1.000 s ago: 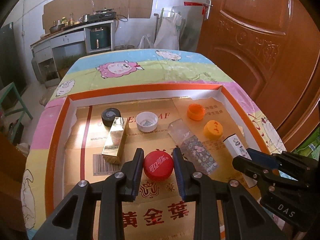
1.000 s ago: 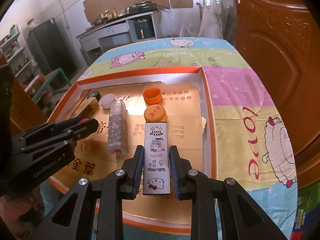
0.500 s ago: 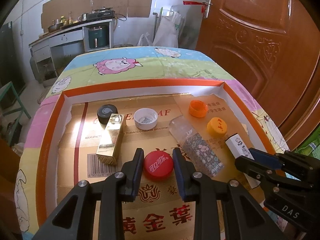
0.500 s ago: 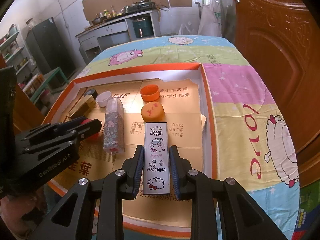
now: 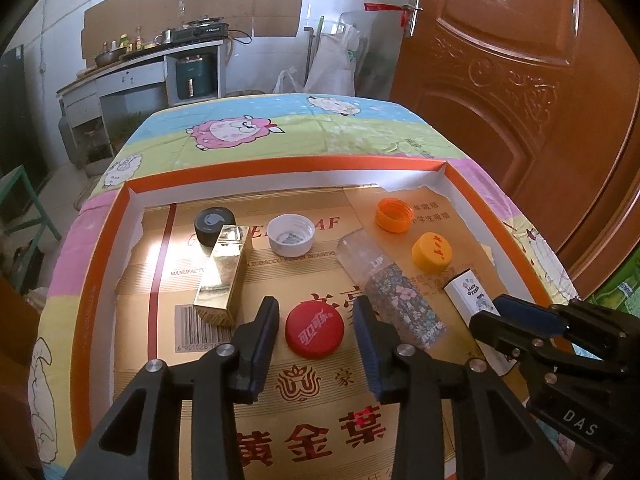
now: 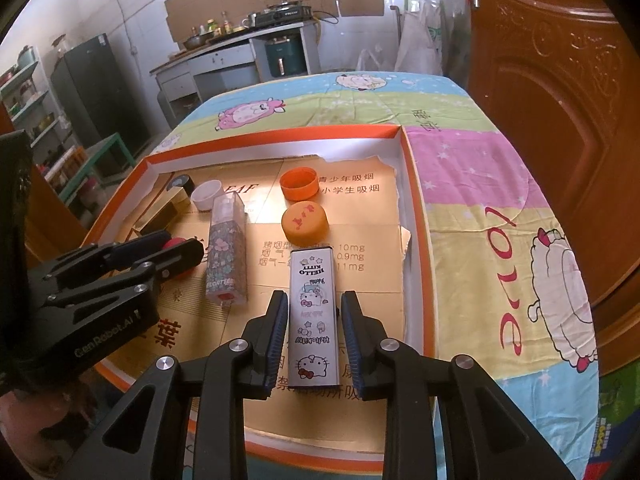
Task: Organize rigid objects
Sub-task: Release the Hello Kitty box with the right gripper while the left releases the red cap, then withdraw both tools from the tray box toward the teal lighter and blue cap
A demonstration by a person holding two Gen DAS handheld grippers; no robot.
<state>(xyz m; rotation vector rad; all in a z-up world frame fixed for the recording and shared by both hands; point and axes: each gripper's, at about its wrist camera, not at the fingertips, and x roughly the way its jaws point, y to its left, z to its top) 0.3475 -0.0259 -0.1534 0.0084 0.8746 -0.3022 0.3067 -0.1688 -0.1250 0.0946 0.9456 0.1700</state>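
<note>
A shallow orange-rimmed cardboard tray (image 5: 288, 163) holds the objects. My left gripper (image 5: 316, 336) is open, its fingers either side of a red bottle cap (image 5: 315, 330) that lies on the tray floor, with a gap on each side. My right gripper (image 6: 314, 332) is open around a white Hello Kitty tin box (image 6: 313, 312) lying flat, with small gaps. A floral transparent box (image 5: 396, 294) lies between the two grippers. A gold box (image 5: 222, 276), black cap (image 5: 213, 224), white cap (image 5: 291, 235), orange cap (image 5: 394, 215) and yellow cap (image 5: 433, 252) lie farther back.
The tray sits on a table with a cartoon-sheep cloth (image 5: 240, 132). A brown wooden door (image 5: 520, 80) stands close on the right. A kitchen counter (image 5: 140, 72) is behind the table, and a green stool (image 5: 24, 204) is at the left.
Both grippers' jaws have opened: they were tight against the red cap and the tin box, now gaps show. Both cameras have drawn back slightly.
</note>
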